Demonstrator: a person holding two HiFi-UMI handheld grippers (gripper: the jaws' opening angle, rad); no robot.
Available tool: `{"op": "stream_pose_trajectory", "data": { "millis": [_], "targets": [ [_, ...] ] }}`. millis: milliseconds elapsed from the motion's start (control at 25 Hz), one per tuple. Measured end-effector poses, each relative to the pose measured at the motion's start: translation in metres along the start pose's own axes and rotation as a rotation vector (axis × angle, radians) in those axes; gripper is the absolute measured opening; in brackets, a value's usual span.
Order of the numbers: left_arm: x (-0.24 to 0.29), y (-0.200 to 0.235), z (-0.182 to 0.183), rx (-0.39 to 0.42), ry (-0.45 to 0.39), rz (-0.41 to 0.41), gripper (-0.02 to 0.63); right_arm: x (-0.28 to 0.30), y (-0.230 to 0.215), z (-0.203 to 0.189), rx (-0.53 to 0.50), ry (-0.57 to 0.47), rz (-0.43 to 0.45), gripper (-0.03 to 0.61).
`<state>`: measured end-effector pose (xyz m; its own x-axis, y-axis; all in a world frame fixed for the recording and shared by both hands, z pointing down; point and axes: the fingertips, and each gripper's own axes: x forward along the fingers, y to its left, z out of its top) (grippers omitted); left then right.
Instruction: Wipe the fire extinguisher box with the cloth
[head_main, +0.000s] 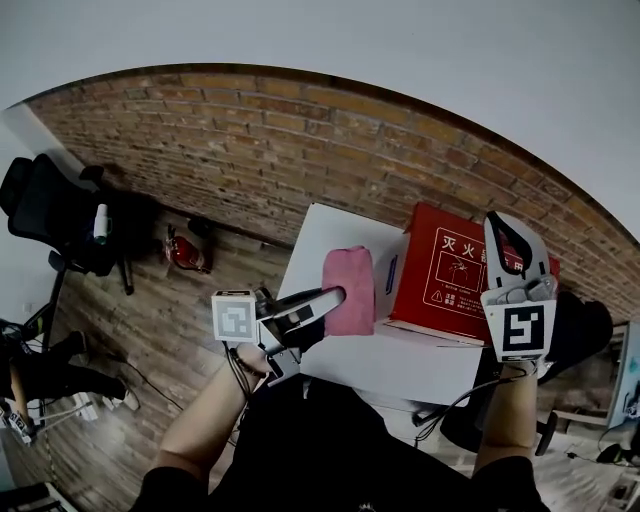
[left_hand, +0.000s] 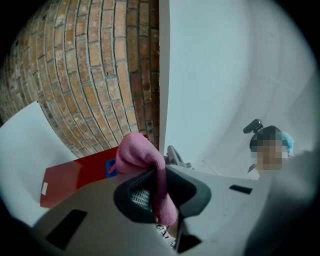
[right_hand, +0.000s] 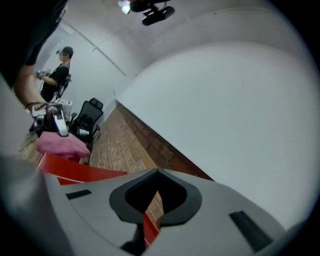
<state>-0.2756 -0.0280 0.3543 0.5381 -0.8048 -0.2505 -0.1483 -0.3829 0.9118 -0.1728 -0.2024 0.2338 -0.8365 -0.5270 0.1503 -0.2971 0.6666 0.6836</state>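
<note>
On the white counter (head_main: 330, 235), your left gripper (head_main: 335, 297) has its jaws clamped on the pink cloth (head_main: 348, 290), which lies against the left side of the red fire extinguisher box (head_main: 455, 280). Your right gripper (head_main: 508, 240) has its jaws nipped narrowly on the box's right edge.

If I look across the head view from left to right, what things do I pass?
chair → red thing on the floor → cloth → box
</note>
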Motion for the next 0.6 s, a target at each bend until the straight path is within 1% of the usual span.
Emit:
{"op": "stream_pose_trajectory", "data": {
  "millis": [160, 320, 400, 600],
  "targets": [
    [0.002, 0.008, 0.01, -0.033, 0.027, -0.019, 0.072, 0.014, 0.012, -0.015, -0.042, 0.101, -0.02, 0.021],
    [0.011, 0.013, 0.019, -0.058, 0.065, -0.049, 0.072, 0.023, 0.013, -0.031, -0.181, 0.192, -0.057, 0.021],
    [0.016, 0.016, 0.023, -0.075, 0.083, -0.066, 0.072, 0.025, 0.014, -0.037, -0.233, 0.236, -0.063, 0.021],
    [0.027, 0.025, 0.033, -0.101, 0.111, -0.099, 0.072, 0.031, 0.019, -0.045, -0.309, 0.293, -0.05, 0.021]
  ]
}}
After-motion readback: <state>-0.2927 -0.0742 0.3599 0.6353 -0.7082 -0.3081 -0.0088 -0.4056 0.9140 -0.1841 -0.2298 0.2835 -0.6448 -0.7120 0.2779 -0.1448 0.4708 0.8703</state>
